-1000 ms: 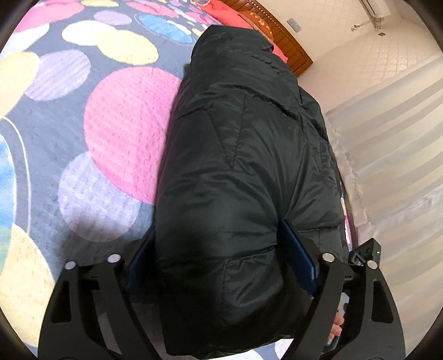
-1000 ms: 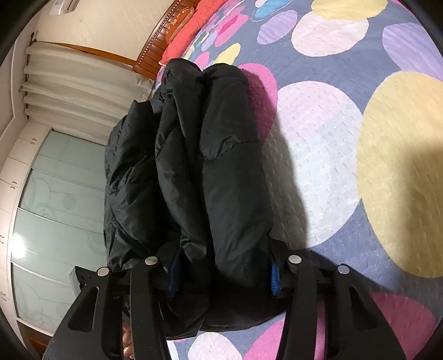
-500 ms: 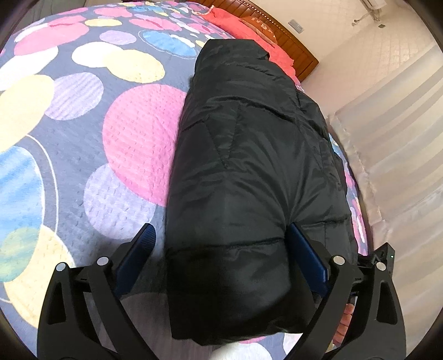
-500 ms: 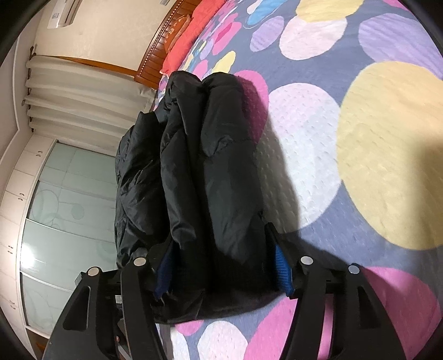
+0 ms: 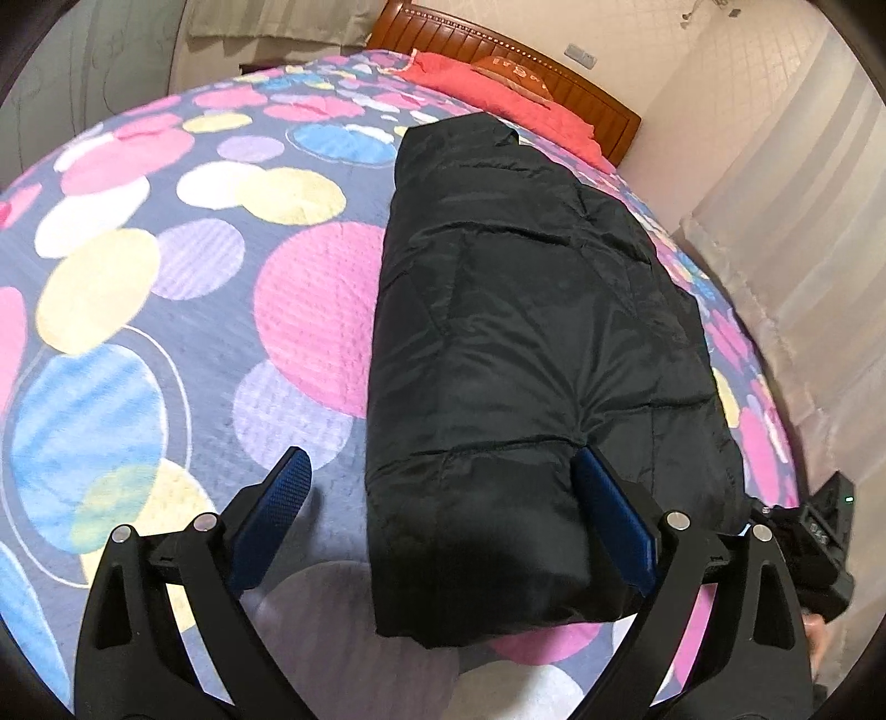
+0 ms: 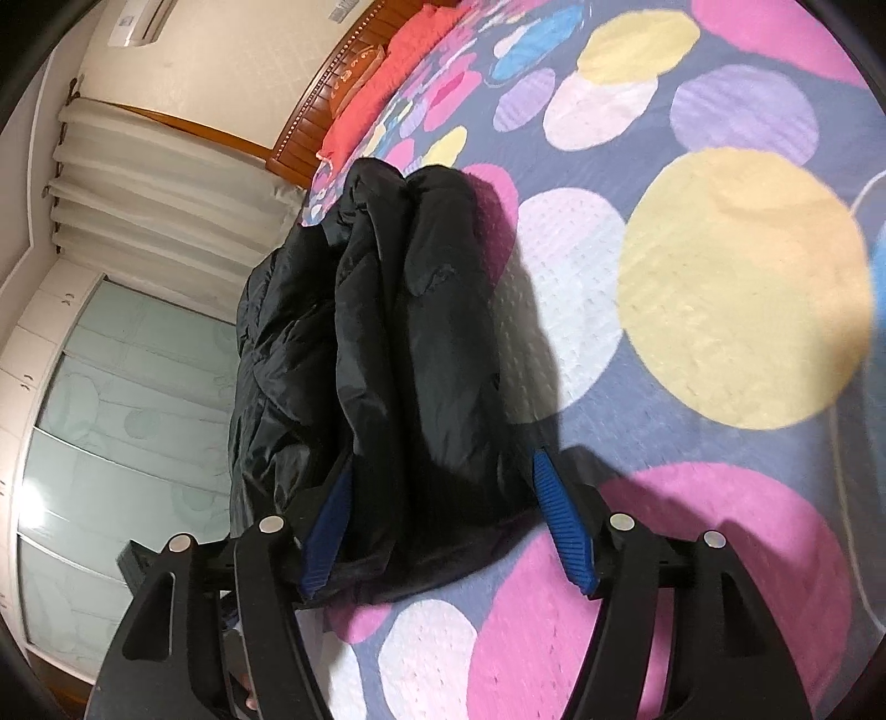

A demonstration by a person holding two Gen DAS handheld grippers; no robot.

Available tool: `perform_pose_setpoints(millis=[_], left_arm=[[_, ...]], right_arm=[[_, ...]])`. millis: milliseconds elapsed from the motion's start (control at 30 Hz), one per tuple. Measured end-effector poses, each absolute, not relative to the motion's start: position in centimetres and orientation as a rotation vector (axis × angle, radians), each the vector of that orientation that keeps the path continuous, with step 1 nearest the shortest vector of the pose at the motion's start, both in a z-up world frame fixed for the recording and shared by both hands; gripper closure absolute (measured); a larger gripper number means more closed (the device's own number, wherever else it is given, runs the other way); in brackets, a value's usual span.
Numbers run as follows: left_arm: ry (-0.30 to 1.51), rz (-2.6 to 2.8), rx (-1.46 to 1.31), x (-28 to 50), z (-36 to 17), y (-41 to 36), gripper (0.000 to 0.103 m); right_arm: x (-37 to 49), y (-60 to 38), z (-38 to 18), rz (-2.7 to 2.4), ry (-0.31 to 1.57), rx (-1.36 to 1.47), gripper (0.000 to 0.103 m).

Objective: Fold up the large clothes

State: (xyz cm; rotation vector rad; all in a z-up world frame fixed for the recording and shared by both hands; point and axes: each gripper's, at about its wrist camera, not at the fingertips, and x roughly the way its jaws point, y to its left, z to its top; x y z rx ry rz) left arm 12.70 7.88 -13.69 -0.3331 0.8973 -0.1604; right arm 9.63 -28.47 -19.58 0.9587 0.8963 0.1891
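Note:
A black puffer jacket (image 5: pixel 526 332), folded into a long thick bundle, lies on the spotted bedspread (image 5: pixel 166 277) and runs away toward the headboard. My left gripper (image 5: pixel 437 459) stands open over its near end. The left pad (image 5: pixel 277 498) is clear of the cloth and the right pad (image 5: pixel 609 520) lies along the jacket's side. In the right wrist view the jacket (image 6: pixel 398 343) shows its stacked folds. My right gripper (image 6: pixel 441 471) straddles the near end and its jaws are opening, with the cloth between them but not pinched.
A wooden headboard (image 5: pixel 498 50) and a red pillow (image 5: pixel 498 94) are at the far end of the bed. Pale curtains (image 5: pixel 803 249) hang past the bed's right edge. A glass-fronted wardrobe (image 6: pixel 111 387) stands beyond the bed. Bare bedspread (image 6: pixel 720 277) stretches to the jacket's right.
Both grippers have drawn back and lifted from the jacket's near end. The left jaws widened and the left pad came off the cloth. The right jaws spread and released the folds.

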Motion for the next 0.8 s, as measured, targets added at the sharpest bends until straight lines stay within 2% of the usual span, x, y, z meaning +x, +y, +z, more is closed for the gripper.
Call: perform_pose_setpoints(millis=[633, 800], left_arm=[[0.821, -0.017, -0.185, 7.5, -10.8, 7.2, 0.008], [0.755, 0.021, -0.123, 5.6, -8.2, 7.1, 0.007]], right_arm=[[4.4, -23.6, -13.5, -0.094, 0.882, 0.433, 0.035], [3.3, -21.3, -10.3, -0.137, 0.813, 0.308, 0.027]])
